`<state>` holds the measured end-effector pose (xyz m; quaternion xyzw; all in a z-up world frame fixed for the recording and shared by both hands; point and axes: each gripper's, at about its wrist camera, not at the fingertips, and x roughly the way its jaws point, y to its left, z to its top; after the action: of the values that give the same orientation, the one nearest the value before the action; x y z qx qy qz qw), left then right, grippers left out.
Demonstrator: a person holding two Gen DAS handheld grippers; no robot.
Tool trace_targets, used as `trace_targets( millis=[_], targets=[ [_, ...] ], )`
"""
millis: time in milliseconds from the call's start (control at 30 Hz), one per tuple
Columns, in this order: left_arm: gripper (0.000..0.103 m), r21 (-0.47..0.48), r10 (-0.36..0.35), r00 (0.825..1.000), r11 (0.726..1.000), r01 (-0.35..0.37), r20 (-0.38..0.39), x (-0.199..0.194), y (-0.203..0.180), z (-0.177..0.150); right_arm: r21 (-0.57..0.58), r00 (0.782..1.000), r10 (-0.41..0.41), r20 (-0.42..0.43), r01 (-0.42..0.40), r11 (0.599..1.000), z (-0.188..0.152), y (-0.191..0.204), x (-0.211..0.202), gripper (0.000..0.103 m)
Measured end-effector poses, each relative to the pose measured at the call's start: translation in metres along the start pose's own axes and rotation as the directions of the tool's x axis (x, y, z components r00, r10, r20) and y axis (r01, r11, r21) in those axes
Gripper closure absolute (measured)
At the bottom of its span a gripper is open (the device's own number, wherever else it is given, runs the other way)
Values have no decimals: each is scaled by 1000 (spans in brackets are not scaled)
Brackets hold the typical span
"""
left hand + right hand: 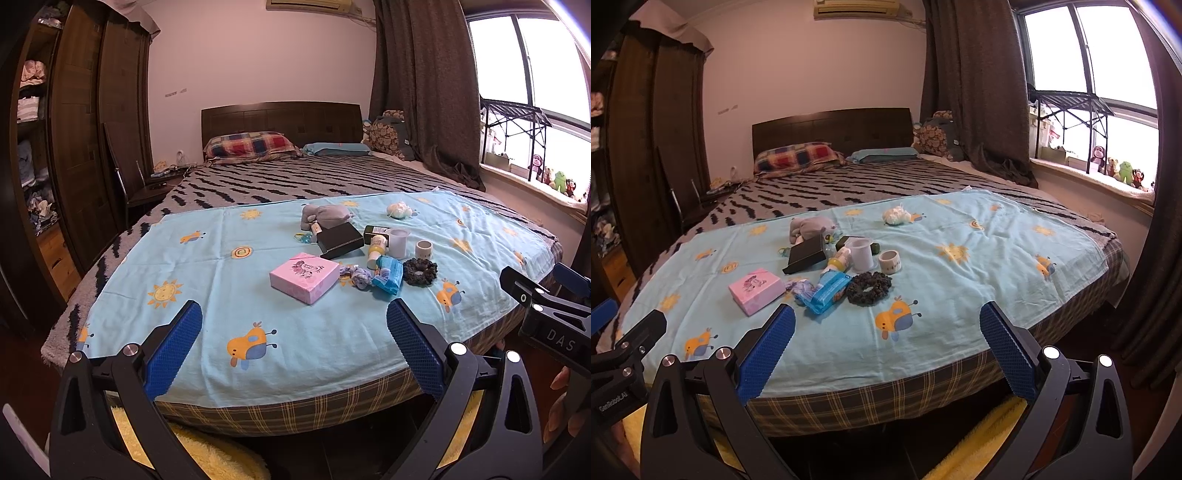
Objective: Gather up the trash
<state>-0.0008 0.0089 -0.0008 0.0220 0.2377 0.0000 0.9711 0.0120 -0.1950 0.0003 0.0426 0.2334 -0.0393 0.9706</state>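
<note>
Left gripper point(295, 345) wide apart, crumpled wrapper point(357, 276) well beyond, untouched.

Left gripper point(294, 343): jaws spread wide, blue ribbed pads point(173, 347) facing each other, nothing between them, held level and pointing forward. Right gripper point(887, 345): likewise wide apart and holding nothing, blue pads point(1006, 349) facing inward; it sits just beside the left one, with bare fingertips point(563, 402) visible behind its body.

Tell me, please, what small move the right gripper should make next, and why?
Probably ease the right gripper forward toward the blue packet: both grippers hang open and empty short of the bed, and that crumpled packet is the nearest likely trash.
</note>
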Motion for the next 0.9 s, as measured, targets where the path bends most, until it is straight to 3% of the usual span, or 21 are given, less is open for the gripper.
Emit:
trace_targets(
  millis=[900],
  targets=[
    [8, 3, 0, 1000, 1000, 0, 9, -1, 1, 3, -14, 1000, 15, -7, -15, 1000, 1, 6, 1, 3]
  ],
)
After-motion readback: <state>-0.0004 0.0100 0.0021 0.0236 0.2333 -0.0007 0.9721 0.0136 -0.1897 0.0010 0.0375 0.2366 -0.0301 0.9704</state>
